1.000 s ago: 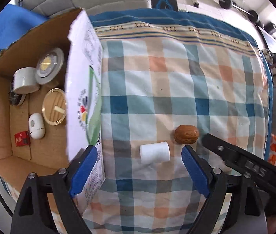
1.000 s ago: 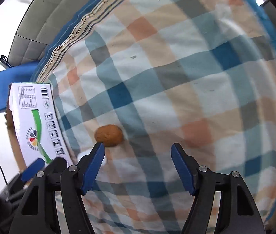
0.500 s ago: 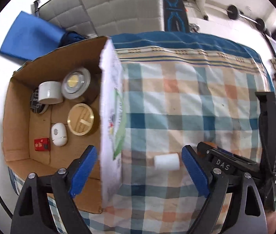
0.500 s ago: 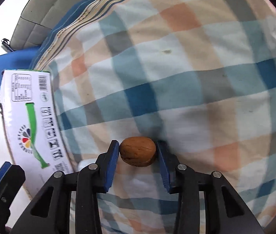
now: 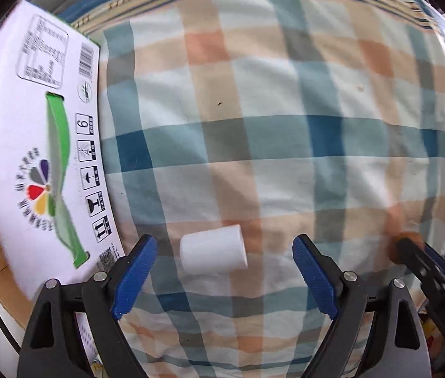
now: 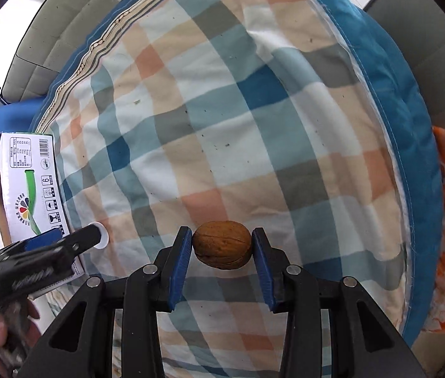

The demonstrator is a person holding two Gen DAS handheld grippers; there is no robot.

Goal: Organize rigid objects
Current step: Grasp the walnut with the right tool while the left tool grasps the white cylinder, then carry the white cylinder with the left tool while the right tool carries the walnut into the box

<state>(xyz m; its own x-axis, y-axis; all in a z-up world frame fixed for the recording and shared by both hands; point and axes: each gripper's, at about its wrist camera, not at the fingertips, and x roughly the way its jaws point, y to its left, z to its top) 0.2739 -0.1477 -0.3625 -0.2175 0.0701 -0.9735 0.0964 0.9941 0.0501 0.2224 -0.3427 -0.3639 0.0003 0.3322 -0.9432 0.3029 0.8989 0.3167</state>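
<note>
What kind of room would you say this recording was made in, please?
Probably a home living room: the work surface is covered with a checked cloth, a grey cushioned sofa stands beyond it, and a printed cardboard box sits at the cloth's left edge.

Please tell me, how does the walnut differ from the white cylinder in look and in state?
The walnut is brown, rounded and wrinkled; the white cylinder is smooth, lying on its side. The right gripper is shut on the walnut; the cylinder lies free between the open left gripper pads. Both are small and over the checked cloth.
</note>
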